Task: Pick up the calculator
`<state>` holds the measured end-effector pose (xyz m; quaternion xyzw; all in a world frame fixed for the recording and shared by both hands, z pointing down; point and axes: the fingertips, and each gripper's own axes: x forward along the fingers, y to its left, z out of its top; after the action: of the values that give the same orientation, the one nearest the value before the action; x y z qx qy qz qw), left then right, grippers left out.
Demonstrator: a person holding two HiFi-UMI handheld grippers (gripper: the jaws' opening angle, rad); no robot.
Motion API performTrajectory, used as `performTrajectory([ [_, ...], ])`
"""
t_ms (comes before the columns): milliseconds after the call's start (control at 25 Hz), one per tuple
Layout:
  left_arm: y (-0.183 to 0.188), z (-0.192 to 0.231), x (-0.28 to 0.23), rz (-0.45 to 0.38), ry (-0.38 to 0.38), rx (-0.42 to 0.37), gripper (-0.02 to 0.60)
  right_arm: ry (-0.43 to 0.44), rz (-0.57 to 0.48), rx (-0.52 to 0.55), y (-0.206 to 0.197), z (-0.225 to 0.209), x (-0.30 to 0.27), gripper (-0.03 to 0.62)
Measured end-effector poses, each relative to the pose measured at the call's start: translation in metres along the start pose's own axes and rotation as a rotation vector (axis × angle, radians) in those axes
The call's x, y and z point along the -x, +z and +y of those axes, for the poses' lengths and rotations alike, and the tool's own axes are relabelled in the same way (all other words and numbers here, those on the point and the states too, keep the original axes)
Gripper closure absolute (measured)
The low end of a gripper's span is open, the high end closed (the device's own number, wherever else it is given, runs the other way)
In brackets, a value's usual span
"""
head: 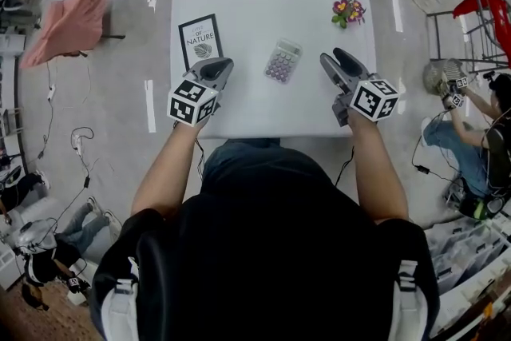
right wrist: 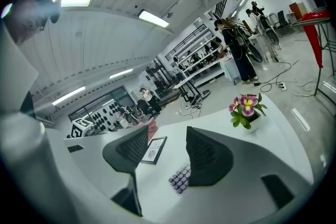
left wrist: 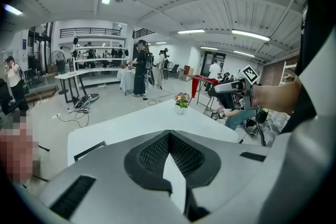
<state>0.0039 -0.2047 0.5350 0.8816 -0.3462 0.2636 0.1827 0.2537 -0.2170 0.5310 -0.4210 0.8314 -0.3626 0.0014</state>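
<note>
- So the calculator point(head: 283, 61) sits flat about mid-table point(head: 239, 112), roughly between the two tools and a bit beyond their tips; nothing is touching it
- Right gripper point(head: 335, 57) hovers just right of it with the jaws spread wide and nothing in them. In the right gripper view the purple keys peek out of the gap beside the right-hand jaw, so my guess is it's lined up as the grabbing tool
- Left gripper point(head: 222, 65) has its tips pinched together and is holding nothing, only a sliver of table showing behind the pads. It's parked over the near-left of the table, looks like it's just kept out of the way
- Framed print point(head: 200, 40) sits at the far left and the flower pot point(head: 348, 11) at the far right corner, both well apart from the calculator, so there's free room on either side of it
- Long axis runs mostly away from the person, far end leaning a little right. Display end points away, key end toward the person
- The open jaws sit roughly across the short width, which seems the sensible way to pinch it
</note>
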Motion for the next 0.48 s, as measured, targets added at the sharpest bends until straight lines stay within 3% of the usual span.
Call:
performTrajectory([
  [240,-0.015,0.022,-0.019,0.035,0.000,0.043,0.565,-0.008,0.050,-0.010,-0.006,-0.022,-0.032,0.368],
  [480,-0.031,0.016,-0.031,0.058,-0.009,0.055,0.565,-0.012,0.087,-0.026,-0.022,-0.039,-0.040,0.368],
])
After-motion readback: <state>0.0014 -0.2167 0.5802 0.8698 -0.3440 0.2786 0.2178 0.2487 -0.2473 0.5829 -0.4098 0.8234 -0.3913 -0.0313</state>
